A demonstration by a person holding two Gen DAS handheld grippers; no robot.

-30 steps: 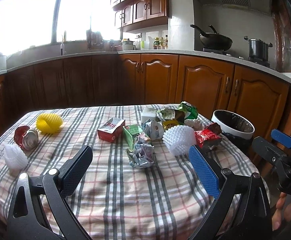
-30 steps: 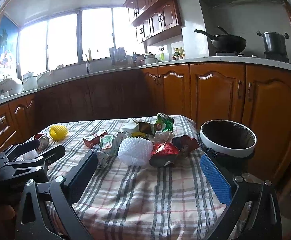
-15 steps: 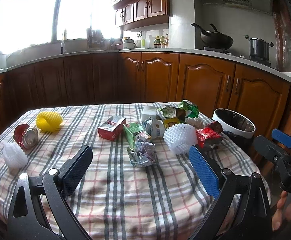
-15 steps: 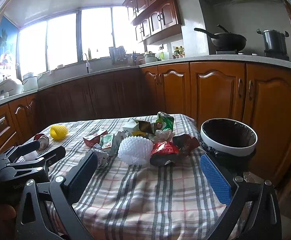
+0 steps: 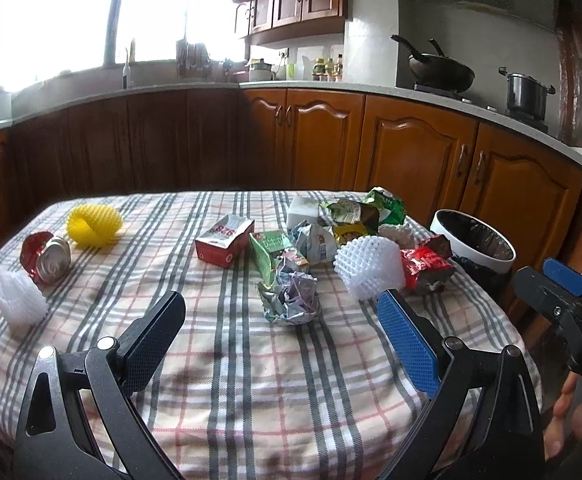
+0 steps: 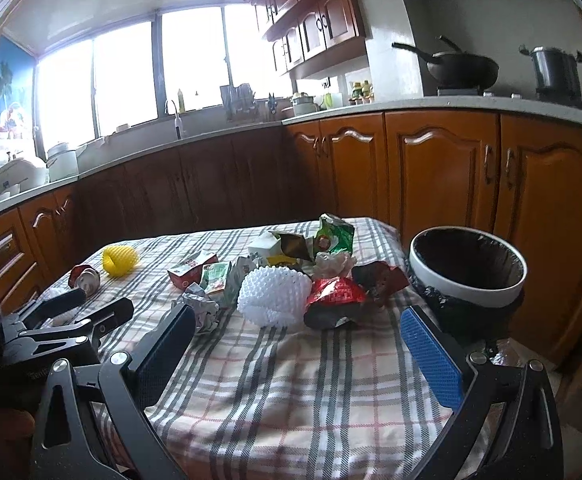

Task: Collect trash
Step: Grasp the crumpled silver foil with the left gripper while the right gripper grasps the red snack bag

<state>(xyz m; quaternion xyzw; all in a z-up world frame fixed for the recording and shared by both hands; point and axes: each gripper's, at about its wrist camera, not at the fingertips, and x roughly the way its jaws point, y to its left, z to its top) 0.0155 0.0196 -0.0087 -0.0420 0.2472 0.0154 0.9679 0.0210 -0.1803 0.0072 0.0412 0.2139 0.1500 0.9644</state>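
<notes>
Trash lies on a plaid-clothed table (image 5: 231, 360): a crumpled foil wrapper (image 5: 291, 300), a white foam net (image 5: 371, 272), a red wrapper (image 5: 425, 268), a red carton (image 5: 223, 240), a green carton (image 5: 271, 252), a yellow foam net (image 5: 93, 224), a crushed can (image 5: 47, 260) and a second white net (image 5: 21, 306). A white bin with a black liner (image 6: 467, 268) stands past the table's right edge. My left gripper (image 5: 279, 320) is open and empty, just short of the foil wrapper. My right gripper (image 6: 295, 340) is open and empty, near the white net (image 6: 275, 296).
Wooden cabinets and a worktop (image 5: 411, 96) run behind the table, with a wok (image 5: 439, 72) and a pot (image 5: 525, 90) on the stove. Green and yellow wrappers (image 5: 363, 212) are piled at the table's far right. The left gripper also shows in the right wrist view (image 6: 71, 320).
Both grippers have crept slightly forward towards the table. Nothing on the table has moved.
</notes>
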